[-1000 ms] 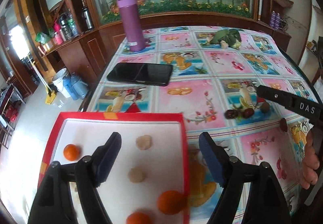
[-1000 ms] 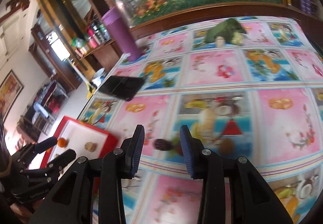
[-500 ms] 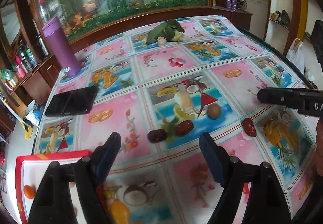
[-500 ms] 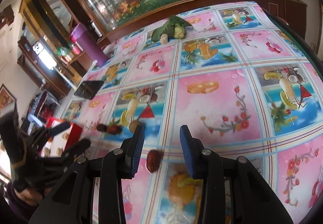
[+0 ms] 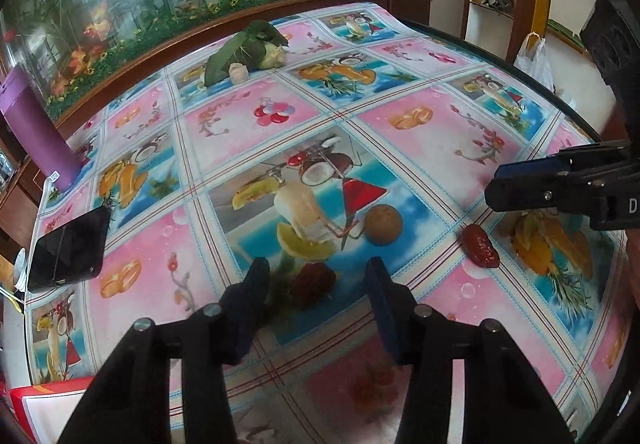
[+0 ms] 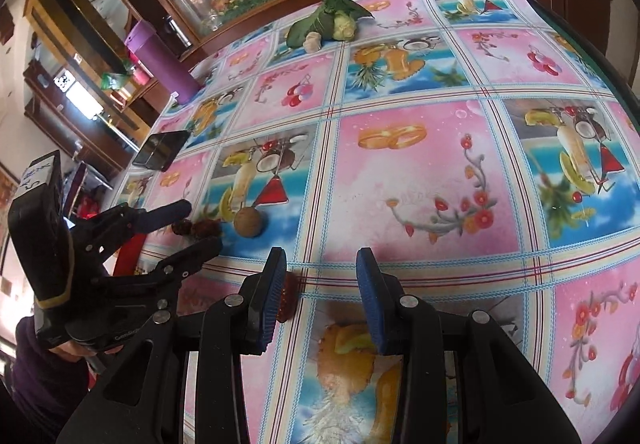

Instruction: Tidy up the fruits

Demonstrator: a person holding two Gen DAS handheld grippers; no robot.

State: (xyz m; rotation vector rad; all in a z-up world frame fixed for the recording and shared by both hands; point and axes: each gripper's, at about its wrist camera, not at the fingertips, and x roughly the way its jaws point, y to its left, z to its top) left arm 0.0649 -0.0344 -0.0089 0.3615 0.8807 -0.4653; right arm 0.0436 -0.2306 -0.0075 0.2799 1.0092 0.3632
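Observation:
My left gripper (image 5: 318, 280) hovers low over the fruit-print tablecloth. Its jaws are closing around a dark red date (image 5: 313, 281), and the pads stand clear of it. A second, darker date (image 6: 180, 228) lies beside it, near the left finger. A round brown fruit (image 5: 383, 224) rests just beyond. My right gripper (image 6: 322, 280) is open, with another red date (image 6: 289, 296) lying by the inside of its left finger (image 6: 272, 284). The same date (image 5: 480, 246) shows under the right gripper (image 5: 494, 187) in the left wrist view. The red tray (image 5: 40, 394) sits at the bottom left corner.
A purple flask (image 5: 32, 135) and a black phone (image 5: 68, 248) stand along the table's left side. A pile of green leaves with a pale vegetable (image 5: 248, 51) lies at the far end. The table's dark edge (image 5: 500, 59) curves along the right.
My left gripper swung from over the red tray to the pair of dates, and its jaws narrowed. My right gripper shifted right and down to the single red date.

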